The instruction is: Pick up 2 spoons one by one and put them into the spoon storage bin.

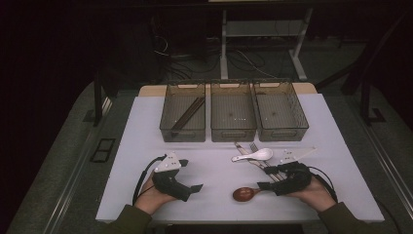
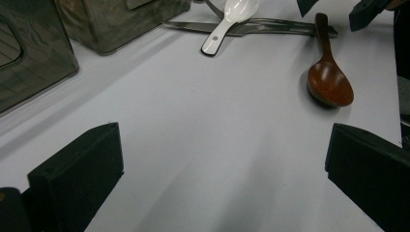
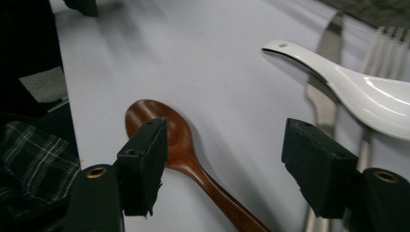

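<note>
High view showed your two grippers low over the white table (image 1: 146,126), near its front edge. Your left gripper (image 1: 192,191) sat at the left with its jaws spread wide and nothing between them. Your right gripper (image 1: 264,178) hovered at the right, jaws also apart, just over the handle of the wooden spoon (image 1: 245,193), whose bowl lay toward you. In the right gripper view, one jaw stood directly above that spoon's neck and the other was off to the side, near the white ceramic spoon (image 3: 358,92), which rested across a metal knife (image 3: 325,72) and fork (image 3: 382,48). Three smoky plastic bins (image 1: 233,111) stood in a row at the back; the left one held dark chopsticks (image 1: 187,115).
</note>
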Motion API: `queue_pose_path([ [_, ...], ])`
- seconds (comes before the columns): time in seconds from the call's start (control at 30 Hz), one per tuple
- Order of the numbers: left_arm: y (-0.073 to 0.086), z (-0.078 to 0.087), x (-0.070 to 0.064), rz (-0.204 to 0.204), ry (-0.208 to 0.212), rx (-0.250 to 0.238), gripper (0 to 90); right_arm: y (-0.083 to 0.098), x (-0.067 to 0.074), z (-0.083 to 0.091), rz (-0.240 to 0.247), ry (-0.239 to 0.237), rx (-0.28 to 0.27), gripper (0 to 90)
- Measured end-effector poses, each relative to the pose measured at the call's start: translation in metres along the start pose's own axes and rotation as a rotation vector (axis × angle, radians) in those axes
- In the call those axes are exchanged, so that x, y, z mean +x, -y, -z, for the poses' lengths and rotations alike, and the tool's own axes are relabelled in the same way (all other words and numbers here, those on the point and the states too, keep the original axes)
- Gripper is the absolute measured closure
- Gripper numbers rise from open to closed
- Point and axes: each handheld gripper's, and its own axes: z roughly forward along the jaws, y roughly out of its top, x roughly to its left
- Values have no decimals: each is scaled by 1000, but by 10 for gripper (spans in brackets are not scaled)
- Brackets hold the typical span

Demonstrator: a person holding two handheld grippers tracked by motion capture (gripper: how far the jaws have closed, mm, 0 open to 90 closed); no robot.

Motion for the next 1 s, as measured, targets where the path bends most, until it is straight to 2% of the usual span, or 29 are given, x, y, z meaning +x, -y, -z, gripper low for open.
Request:
queue_pose_path([
  [0.5,0,0,-1,-2,4,1,0,-20,18,-41,87,-82,73,340],
  [0.63,0,0,-1,-2,7,0,0,-19,22,-46,103,-98,93,349],
  [0.87,1,0,-1,-6,7,4,0,-15,26,-50,141,-96,123,363],
  [1.0,2,1,-1,-6,4,5,0,-14,26,-51,147,-92,126,375],
])
